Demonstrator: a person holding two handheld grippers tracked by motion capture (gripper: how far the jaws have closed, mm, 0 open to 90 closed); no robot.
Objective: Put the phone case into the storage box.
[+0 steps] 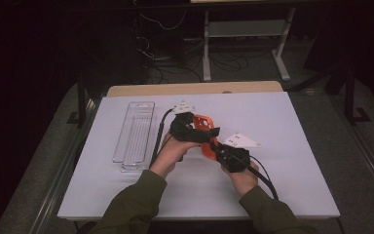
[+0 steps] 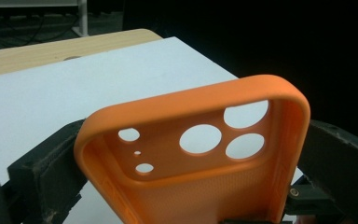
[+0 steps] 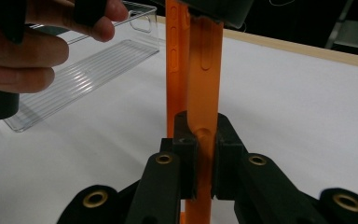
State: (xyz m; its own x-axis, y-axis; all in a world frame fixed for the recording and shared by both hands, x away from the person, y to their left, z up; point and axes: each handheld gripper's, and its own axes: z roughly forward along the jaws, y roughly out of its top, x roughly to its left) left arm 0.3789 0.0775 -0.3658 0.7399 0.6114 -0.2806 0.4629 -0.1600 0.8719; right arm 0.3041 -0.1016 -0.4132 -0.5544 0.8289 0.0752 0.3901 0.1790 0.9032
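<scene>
The right hand-held gripper (image 3: 199, 158) is clamped on the near edge of the orange phone case (image 1: 205, 134), and the left hand-held gripper (image 1: 202, 134) squeezes its sides, so the case stays above the worktop (image 1: 282, 146); the clear tray (image 1: 135, 136) lies well apart, with free room beyond

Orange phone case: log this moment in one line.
orange phone case held off table | left gripper shut on it | right gripper shut on edge | clear tray untouched
</scene>
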